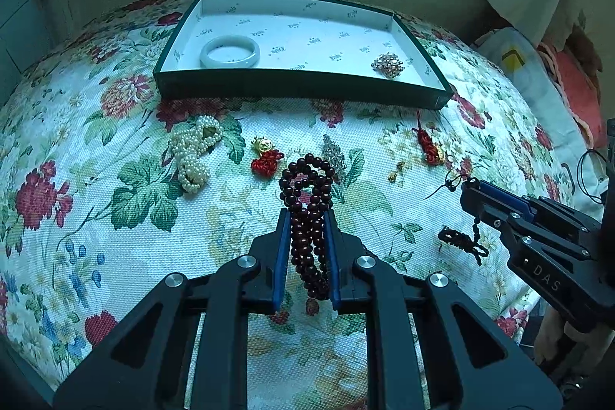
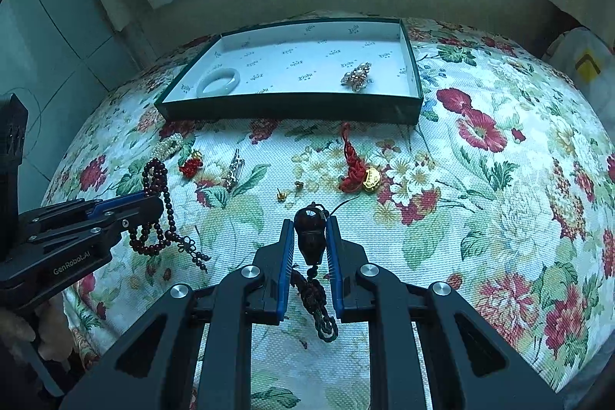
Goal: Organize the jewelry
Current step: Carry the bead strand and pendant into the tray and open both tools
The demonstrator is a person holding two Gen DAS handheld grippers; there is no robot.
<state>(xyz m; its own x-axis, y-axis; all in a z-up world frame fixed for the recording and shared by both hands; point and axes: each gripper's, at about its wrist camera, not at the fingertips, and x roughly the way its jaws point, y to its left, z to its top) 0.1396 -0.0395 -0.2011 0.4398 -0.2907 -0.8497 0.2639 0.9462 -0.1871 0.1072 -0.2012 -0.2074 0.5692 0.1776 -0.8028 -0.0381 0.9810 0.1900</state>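
Observation:
My left gripper (image 1: pixel 306 218) is shut on a string of dark red beads (image 1: pixel 307 179), whose loops hang a little above the flowered cloth. In the right wrist view the left gripper (image 2: pixel 153 206) comes in from the left with the beads (image 2: pixel 153 175) draped over it. My right gripper (image 2: pixel 310 223) is shut on a dark carved pendant (image 2: pixel 309 237); its knotted tassel (image 2: pixel 319 298) dangles below. A green tray (image 1: pixel 300 87) with a white lining stands at the far side, holding a pale jade bangle (image 1: pixel 229 52) on the left and a pearl brooch (image 1: pixel 388 64) on the right.
Loose on the cloth before the tray lie a pearl necklace (image 1: pixel 194 152), a red knot with a gold charm (image 1: pixel 265 156), a silver clip (image 1: pixel 333 152), a red knot with a gold ingot (image 2: pixel 357 171) and small gold studs (image 2: pixel 282 195). Curtains hang behind.

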